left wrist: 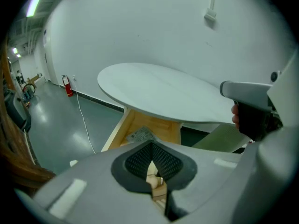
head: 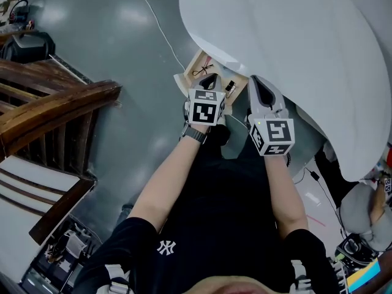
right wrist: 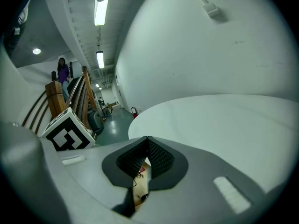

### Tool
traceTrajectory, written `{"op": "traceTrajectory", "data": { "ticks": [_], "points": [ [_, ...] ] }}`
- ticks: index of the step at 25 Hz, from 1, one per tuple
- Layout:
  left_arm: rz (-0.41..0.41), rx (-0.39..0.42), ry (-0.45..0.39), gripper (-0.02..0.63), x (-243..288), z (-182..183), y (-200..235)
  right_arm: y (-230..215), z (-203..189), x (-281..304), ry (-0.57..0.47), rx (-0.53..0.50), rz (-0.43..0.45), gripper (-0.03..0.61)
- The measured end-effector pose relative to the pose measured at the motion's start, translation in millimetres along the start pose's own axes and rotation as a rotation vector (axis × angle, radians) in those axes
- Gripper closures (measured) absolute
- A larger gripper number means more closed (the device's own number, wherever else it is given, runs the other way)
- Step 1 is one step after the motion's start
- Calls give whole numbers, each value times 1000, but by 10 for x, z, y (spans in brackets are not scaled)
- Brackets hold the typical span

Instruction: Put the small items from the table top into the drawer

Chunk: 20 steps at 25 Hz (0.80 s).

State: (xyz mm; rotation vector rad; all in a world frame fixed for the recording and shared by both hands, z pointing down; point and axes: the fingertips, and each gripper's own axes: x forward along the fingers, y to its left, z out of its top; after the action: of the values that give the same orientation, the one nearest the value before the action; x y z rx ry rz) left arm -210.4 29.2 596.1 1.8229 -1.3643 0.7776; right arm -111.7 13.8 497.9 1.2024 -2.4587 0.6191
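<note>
Lying in the open drawer (head: 218, 72), a black cord (head: 202, 70) and a small dark item (head: 230, 89) sit just ahead of and below my fingertips. I judge the job nearly done, since the white surface (head: 294, 48) beyond my fingers looks bare. My left gripper (head: 210, 79) hovers over the drawer's near edge, my right gripper (head: 257, 84) beside it under the surface's rim. Both pairs of fingers (left wrist: 140, 161) are pressed together on nothing, presumably because nothing remains to carry.
</note>
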Motion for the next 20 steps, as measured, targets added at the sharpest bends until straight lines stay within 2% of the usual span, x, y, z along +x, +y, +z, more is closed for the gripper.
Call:
{"op": "traceTrajectory", "data": {
  "ticks": [10, 20],
  "points": [
    [-35, -24, -79, 614, -422, 371, -118, 139, 365, -39, -17, -22, 22, 557],
    [-93, 13, -217, 614, -1000, 984, -357, 169, 918, -211, -61, -25, 16, 557]
  ]
}}
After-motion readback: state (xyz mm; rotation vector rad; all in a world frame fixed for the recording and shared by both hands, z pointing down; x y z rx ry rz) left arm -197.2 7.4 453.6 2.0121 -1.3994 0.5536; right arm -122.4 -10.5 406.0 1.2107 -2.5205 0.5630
